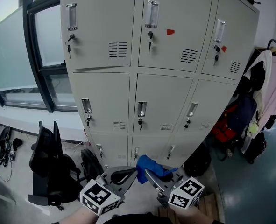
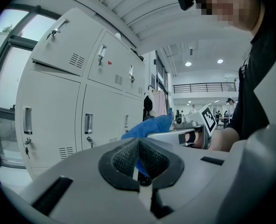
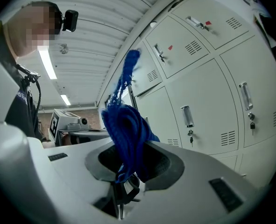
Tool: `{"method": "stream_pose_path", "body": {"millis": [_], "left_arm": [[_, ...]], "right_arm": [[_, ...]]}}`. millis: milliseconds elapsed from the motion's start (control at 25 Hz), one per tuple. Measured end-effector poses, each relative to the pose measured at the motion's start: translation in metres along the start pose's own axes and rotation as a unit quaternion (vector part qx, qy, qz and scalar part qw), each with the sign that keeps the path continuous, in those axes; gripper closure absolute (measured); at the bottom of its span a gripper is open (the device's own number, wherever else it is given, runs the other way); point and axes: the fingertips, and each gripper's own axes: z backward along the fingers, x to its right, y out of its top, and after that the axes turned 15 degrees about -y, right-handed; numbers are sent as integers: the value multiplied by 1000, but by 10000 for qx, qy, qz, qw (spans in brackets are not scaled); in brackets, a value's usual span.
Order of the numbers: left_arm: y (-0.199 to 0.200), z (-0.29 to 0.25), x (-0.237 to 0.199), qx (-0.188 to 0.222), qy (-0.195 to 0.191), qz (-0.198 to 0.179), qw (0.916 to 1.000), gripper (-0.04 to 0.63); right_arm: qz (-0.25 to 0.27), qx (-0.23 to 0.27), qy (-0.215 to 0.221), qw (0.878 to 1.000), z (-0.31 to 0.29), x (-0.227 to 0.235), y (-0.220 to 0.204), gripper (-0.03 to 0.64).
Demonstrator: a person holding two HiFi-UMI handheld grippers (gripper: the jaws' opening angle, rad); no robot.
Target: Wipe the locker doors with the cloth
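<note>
A bank of pale grey lockers [image 1: 163,97] fills the head view, its doors closed, with keys in the locks. Low in front of it my right gripper [image 1: 149,174] is shut on a bunched blue cloth [image 1: 147,166]. In the right gripper view the cloth [image 3: 126,125] stands up out of the closed jaws [image 3: 128,164], with the lockers [image 3: 198,97] to the right. My left gripper [image 1: 133,173] sits just left of the cloth, its pads pressed together [image 2: 138,146]. In the left gripper view the cloth [image 2: 149,127] shows just beyond them, above the right gripper [image 2: 175,136].
A black office chair [image 1: 49,162] and a dark bag [image 1: 91,164] stand on the floor left of the lockers, under a large window [image 1: 16,55]. Clothes on a rack [image 1: 264,92] and a red bag [image 1: 224,125] crowd the right side. Cables [image 1: 2,148] lie at far left.
</note>
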Motion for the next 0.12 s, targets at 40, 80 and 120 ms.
{"method": "stream_pose_path", "body": {"millis": [40, 80, 120], "left_arm": [[-1, 0, 0, 0, -2, 5, 10000, 589], [-1, 0, 0, 1, -3, 11, 10000, 589], [-1, 1, 1, 1, -5, 16, 10000, 589]], "right_arm": [[-1, -4, -4, 10000, 0, 0, -1, 515], [-3, -8, -5, 10000, 0, 0, -1, 515], [-7, -13, -4, 10000, 0, 0, -2, 515]]}}
